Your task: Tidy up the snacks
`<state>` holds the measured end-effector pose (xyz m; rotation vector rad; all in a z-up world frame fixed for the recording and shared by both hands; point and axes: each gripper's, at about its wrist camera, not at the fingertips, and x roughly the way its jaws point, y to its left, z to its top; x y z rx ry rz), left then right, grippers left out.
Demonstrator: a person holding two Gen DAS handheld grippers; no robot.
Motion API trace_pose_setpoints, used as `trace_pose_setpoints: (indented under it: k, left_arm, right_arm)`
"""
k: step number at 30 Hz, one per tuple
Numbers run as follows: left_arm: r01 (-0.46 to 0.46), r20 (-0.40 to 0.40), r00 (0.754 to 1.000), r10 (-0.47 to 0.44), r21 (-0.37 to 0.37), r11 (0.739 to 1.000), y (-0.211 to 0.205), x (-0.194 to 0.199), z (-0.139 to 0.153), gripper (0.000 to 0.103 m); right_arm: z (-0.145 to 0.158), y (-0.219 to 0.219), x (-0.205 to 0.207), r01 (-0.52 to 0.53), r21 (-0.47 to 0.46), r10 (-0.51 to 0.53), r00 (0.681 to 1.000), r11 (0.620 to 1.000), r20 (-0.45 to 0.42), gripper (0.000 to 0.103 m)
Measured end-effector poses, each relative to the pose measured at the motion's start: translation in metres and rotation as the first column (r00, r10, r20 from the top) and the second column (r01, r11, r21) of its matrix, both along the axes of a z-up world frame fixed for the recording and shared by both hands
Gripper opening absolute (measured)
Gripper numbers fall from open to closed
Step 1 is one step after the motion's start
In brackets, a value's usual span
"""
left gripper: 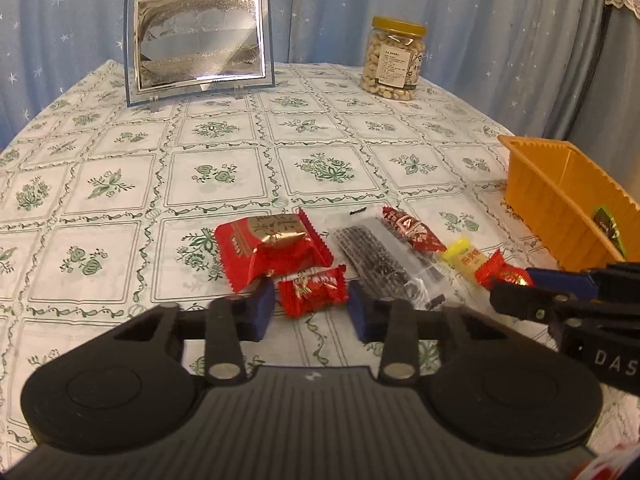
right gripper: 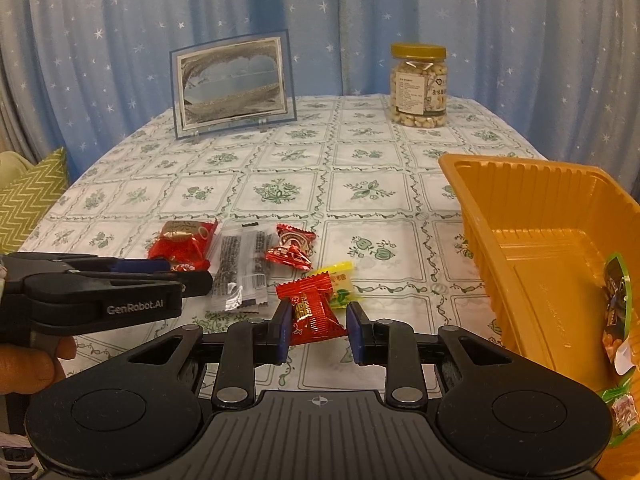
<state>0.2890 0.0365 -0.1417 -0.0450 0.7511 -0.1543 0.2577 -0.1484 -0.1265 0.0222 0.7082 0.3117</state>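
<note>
Several wrapped snacks lie in a row on the flowered tablecloth. My left gripper [left gripper: 311, 309] is open, its fingers either side of a small red candy [left gripper: 312, 290] that lies in front of a large red packet [left gripper: 272, 246]. A clear packet of dark sticks [left gripper: 384, 258], a red twisted candy [left gripper: 412, 228] and a yellow candy [left gripper: 466, 256] lie to the right. My right gripper [right gripper: 318, 330] is open around another small red candy [right gripper: 314, 312], the left finger touching it. The orange tray [right gripper: 532, 216] at the right holds a few green packets [right gripper: 618, 304].
A framed picture [left gripper: 198, 38] stands at the back left of the table. A jar of nuts [left gripper: 394, 58] with a yellow lid stands at the back right. Blue star curtains hang behind. A green zigzag cushion [right gripper: 30, 200] lies off the table's left.
</note>
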Motion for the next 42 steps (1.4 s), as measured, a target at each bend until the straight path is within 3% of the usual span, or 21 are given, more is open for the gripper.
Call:
trace_pose_setpoints:
  k: [4,23,42]
  left_arm:
    - [-0.014,-0.012,1.0,0.015,0.002,1.0,0.005,-0.009,0.004,0.02]
    - [-0.097,-0.061,0.994,0.092,-0.09,0.991,0.001,-0.105,0.05,0.02]
    - [-0.116,-0.017,0.993,0.115,-0.117,0.986,-0.028,-0.183,0.11,0.02]
  right_arm:
    - [0.003,0.0,-0.003,0.004,0.005,-0.004,1.0,1.0,0.009,0.029]
    - [0.032,-0.012,-0.084,0.07,0.037,-0.07,0.998,0.997,-0.007,0.029]
    - [0.084,-0.047,-0.16,0.114,0.087,-0.119,0.991,0.99,0.058,0.029]
